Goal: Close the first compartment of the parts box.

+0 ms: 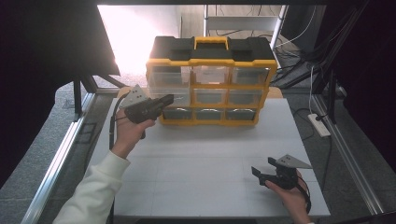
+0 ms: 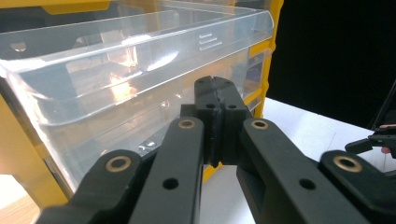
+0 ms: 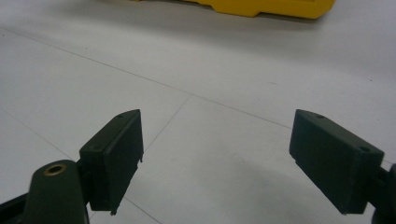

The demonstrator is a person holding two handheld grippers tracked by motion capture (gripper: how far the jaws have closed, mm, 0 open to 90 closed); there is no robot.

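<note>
A yellow organiser [image 1: 210, 60] with a black lid and several clear drawers stands at the back of the white table [image 1: 205, 163]. My left gripper [image 1: 169, 98] is held up at its left column, jaws shut pad to pad [image 2: 215, 86] with nothing visible between them. Their tips are at the front of a clear drawer [image 2: 140, 70] that stands out a little from the frame. My right gripper [image 1: 262, 166] rests low over the table's front right, open and holding nothing [image 3: 233, 154]. It also appears far off as the right gripper [image 2: 373, 140] in the left gripper view.
The organiser's yellow base [image 3: 271, 7] lies beyond the right gripper. A white power strip [image 1: 320, 125] and cables lie off the table's right side. Metal frame rails [image 1: 60, 154] run along both sides.
</note>
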